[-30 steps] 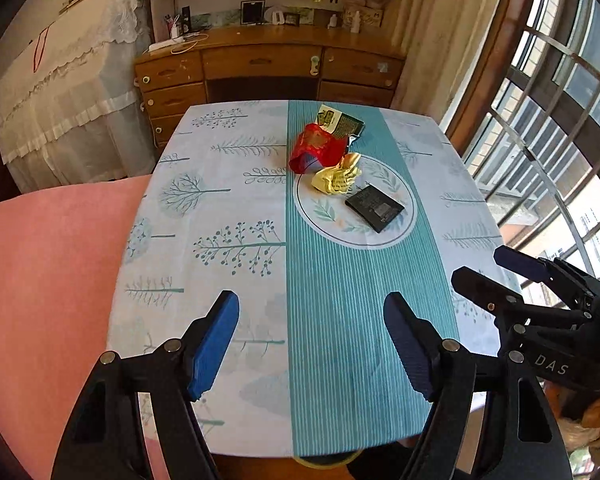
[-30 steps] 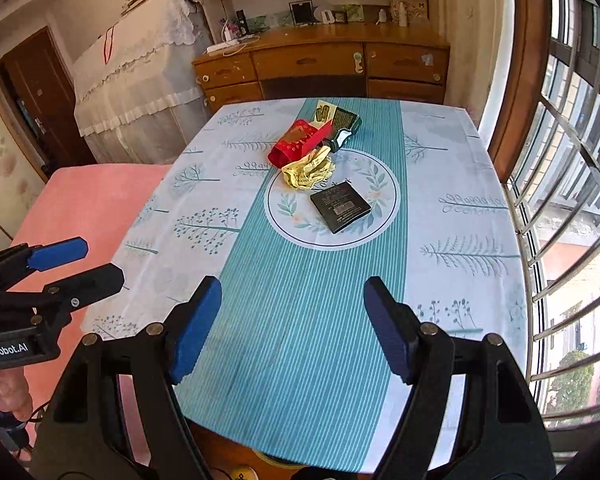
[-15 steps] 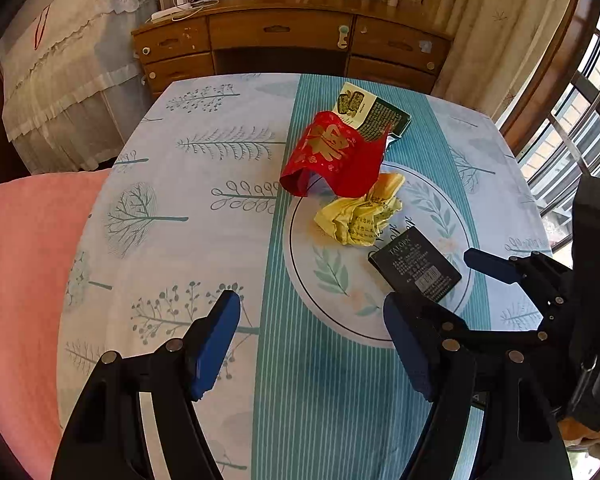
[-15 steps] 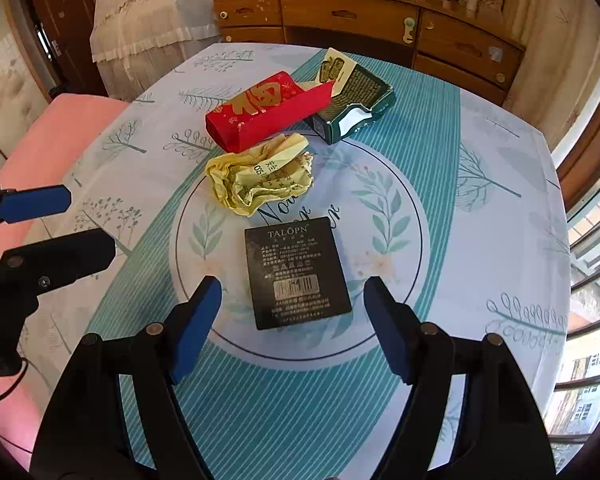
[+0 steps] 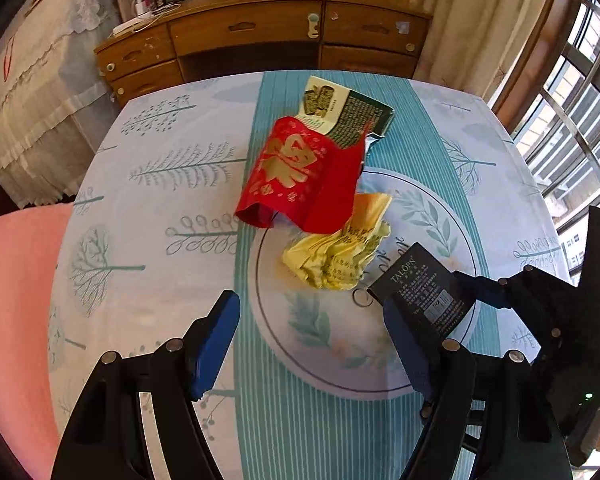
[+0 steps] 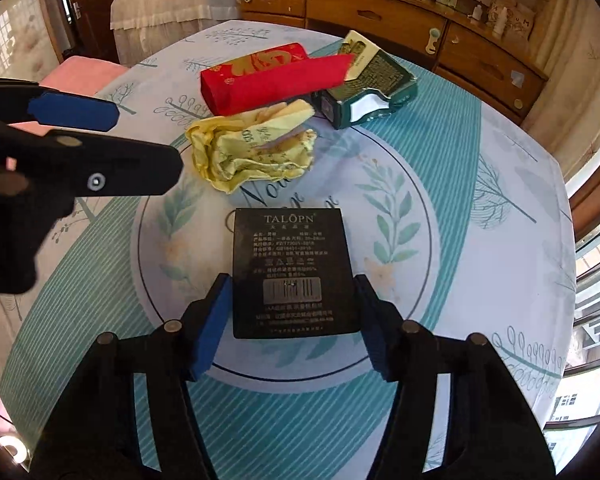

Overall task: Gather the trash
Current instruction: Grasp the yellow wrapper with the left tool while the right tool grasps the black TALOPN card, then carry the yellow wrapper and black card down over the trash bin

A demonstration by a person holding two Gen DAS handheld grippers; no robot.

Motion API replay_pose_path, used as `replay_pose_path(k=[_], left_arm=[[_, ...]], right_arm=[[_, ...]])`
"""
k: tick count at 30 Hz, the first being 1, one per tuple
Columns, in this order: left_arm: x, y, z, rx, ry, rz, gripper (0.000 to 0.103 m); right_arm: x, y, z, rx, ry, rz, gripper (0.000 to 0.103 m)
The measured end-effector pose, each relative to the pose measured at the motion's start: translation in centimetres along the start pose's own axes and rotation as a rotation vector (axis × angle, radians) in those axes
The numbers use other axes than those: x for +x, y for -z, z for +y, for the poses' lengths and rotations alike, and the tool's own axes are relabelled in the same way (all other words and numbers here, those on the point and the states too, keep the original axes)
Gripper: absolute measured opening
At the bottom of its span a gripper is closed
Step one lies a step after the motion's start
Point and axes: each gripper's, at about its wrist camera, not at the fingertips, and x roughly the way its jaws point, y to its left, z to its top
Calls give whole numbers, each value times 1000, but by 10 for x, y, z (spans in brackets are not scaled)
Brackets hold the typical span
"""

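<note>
The right hand-held gripper [image 6: 290, 320] has just been closing, its pads flanking the black card [image 6: 290, 272] on the bench [image 6: 480, 280]; the left hand-held gripper [image 5: 312, 340] gapes wide, empty.

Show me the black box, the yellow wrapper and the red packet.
black box [image 6: 290, 268], right wrist view, middle of its printed top.
yellow wrapper [image 6: 252, 152], right wrist view, crumpled middle.
red packet [image 5: 300, 176], left wrist view, its gold-printed face.

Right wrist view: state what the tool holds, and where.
The right tool, jaws just closing, grips the black box by its two side edges at the barcode end.
</note>
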Motion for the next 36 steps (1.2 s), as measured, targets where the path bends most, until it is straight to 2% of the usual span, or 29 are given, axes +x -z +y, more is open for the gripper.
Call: replay_pose_path(k=[7, 14, 16, 17, 18, 24, 26, 27, 36], left_arm=[[30, -22, -16, 52, 0, 28, 76], [58, -39, -24, 85, -6, 59, 76], [62, -42, -26, 91, -12, 55, 72], [65, -44, -26, 92, -10, 58, 63], [67, -44, -26, 90, -4, 63, 63], [59, -44, -28, 95, -17, 33, 49], [53, -41, -28, 93, -3, 33, 48], [50, -38, -29, 94, 0, 34, 41], [-3, 3, -36, 94, 55, 10, 38]], right_arm=[[4, -1, -47, 133, 18, 7, 57], [6, -3, -69, 177, 3, -2, 57], [5, 0, -72, 176, 7, -7, 57], [5, 0, -72, 174, 10, -11, 57], [6, 1, -72, 173, 11, -13, 57], [-1, 3, -73, 221, -7, -6, 56], [-6, 5, -72, 233, -5, -9, 56], [-9, 6, -72, 238, -3, -12, 56], [-53, 21, -55, 292, -4, -40, 53]])
